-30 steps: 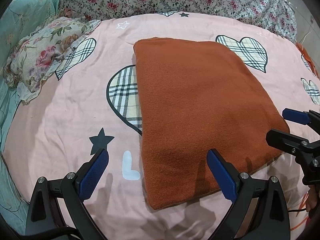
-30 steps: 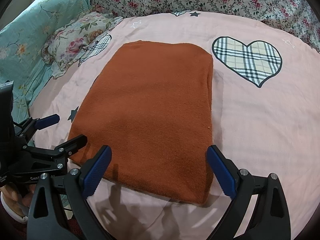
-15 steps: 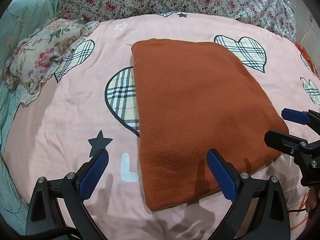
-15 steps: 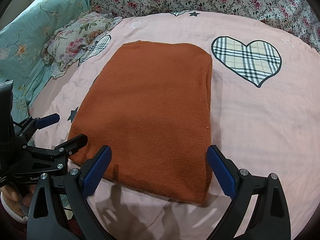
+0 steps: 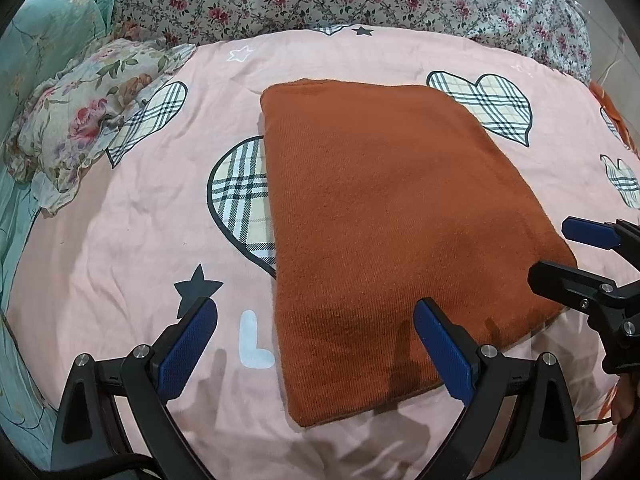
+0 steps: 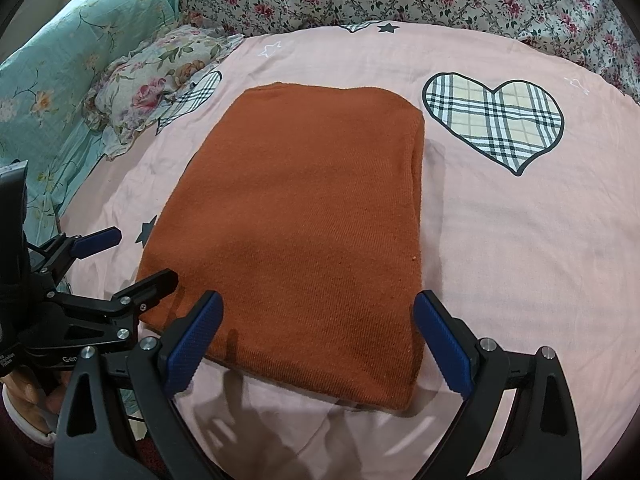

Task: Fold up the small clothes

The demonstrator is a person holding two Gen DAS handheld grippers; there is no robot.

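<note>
Left wrist view: floral pillow (image 5: pixel 76 120) at far left, then my left tongs (image 5: pixel 316 344), spread wide and holding nothing, straddling the near-left corner of the folded rust-orange knit garment (image 5: pixel 384 216) lying flat on the pink bedsheet (image 5: pixel 132 240). My right tongs (image 6: pixel 316 340) hover equally wide, empty, over its near edge. Soft, light, limp knit, I judge; pinch near corners.

A rust-orange knitted garment (image 5: pixel 384 216) (image 6: pixel 304 216) is laid flat on the bed, folded into a neat rectangle with a fine ribbed texture. Doubled layers can be seen along its right-hand side. It is placed around the middle of the pink sheet, its near edge toward the bed's front edge.
</note>
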